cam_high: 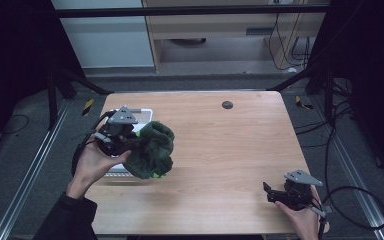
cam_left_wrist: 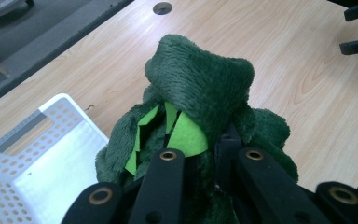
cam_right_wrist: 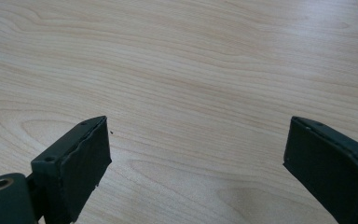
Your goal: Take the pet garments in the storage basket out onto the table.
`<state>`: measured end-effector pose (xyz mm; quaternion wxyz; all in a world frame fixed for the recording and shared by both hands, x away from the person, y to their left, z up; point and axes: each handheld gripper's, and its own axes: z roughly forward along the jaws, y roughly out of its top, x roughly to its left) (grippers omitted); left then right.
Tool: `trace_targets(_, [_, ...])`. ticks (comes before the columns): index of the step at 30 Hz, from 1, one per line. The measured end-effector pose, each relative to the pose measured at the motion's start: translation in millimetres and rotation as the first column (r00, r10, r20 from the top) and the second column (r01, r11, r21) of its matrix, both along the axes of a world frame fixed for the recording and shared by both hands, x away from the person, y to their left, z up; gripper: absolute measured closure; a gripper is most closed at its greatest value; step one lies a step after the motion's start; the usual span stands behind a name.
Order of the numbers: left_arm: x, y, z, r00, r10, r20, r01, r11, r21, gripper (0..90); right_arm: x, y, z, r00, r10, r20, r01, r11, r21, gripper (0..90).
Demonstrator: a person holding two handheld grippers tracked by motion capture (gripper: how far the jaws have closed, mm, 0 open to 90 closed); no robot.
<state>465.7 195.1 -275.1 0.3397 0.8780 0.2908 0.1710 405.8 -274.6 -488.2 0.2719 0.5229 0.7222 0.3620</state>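
The left gripper [cam_left_wrist: 205, 154] has its jaws closed on a dark green plush toy [cam_left_wrist: 200, 93], held just beside the white perforated basket [cam_left_wrist: 42, 154] on its far side; nothing shows inside the basket. The right gripper [cam_right_wrist: 196, 163] is well apart from the basket, jaws wide and empty above bare counter [cam_right_wrist: 191, 60].

No readable text, labels, brands or numbers in any view. Nothing legible on the table [cam_high: 220, 150], the white perforated basket [cam_left_wrist: 51, 154] or the green plush toy [cam_left_wrist: 200, 84]. Only sign-like marks are yellow-black hazard stripes on the floor, one patch [cam_high: 87, 106] off the table's 10 o'clock corner and another [cam_high: 302, 103] off its 2 o'clock corner; they carry no characters.
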Motion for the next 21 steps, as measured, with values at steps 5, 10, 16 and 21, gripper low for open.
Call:
trace_targets(5, [1.3,-11.3,-3.2,0.9997,-0.023,-0.011,0.023,0.9997,0.008,84.3,0.2,-0.3,-0.2,1.0,-0.001,0.0,0.001,1.0,-0.002,7.3])
trace_targets(10, [2.6,-21.8,-4.7,0.999,-0.041,-0.017,0.042,0.999,0.015,84.3,0.1,-0.2,0.3,1.0,-0.001,0.002,0.001,1.0,-0.002,7.4])
trace_targets(16, [4.6,-34.3,-7.7,0.9972,-0.068,-0.029,0.069,0.9971,0.03,84.2,-0.6,0.0,1.4,1.0,0.001,0.005,-0.001,1.0,0.005,7.4])
trace_targets(21, [5.9,-45.6,-10.3,0.9949,-0.094,-0.036,0.095,0.9948,0.036,84.2,-0.5,-0.4,1.5,1.0,0.0,0.006,0.0,1.0,0.003,7.4])
